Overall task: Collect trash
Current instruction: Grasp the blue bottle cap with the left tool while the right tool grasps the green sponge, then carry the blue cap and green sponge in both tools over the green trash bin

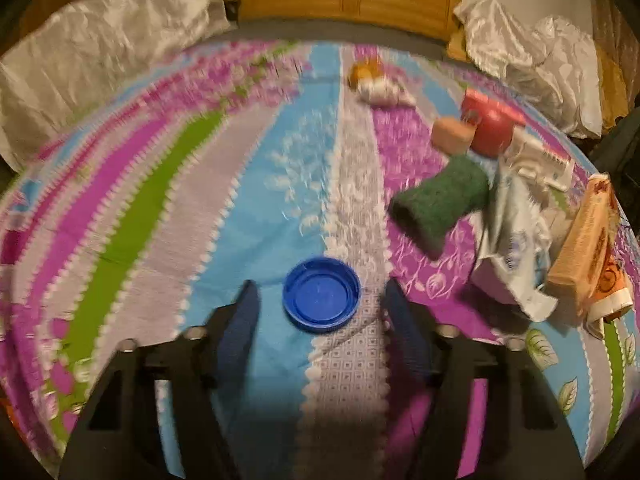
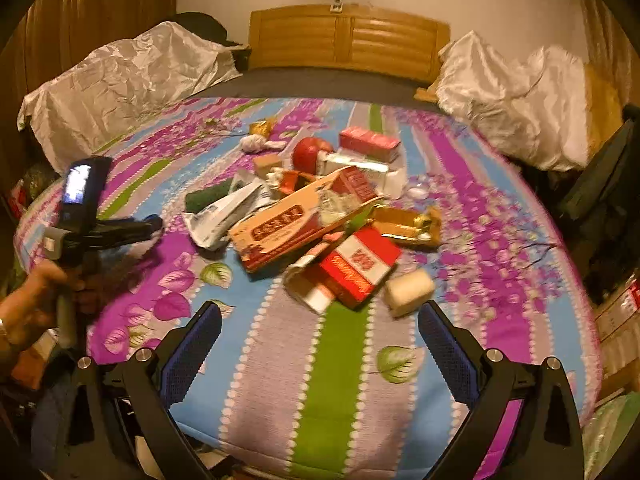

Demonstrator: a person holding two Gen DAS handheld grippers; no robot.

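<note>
Trash lies in a loose heap on the striped bedspread, around the middle of the bed and a little toward its foot. At the heap's centre a long flattened orange carton lies slantwise, and against its near side sits a red-and-white box. Just beside that box, nearest the foot edge, there's a pale block. Further up the bed: a red apple, a pink box, and a green scrub pad on the heap's left fringe.

Off on its own, well apart from the heap, a blue bottle cap lies open side up on the blue stripe. The left gripper is right over it: the jaws stand partway in, one on each side of the cap, with a clear gap of cloth showing on both sides, so the pads are not pressing on it. A hand holds that gripper's handle near the bed's left edge.

The right gripper hangs at the foot of the bed, jaws spread wide, nothing between them but bedspread; the pale block lies just beyond its right fingertip.

White satin-covered bundles flank the wooden headboard at the far end.
</note>
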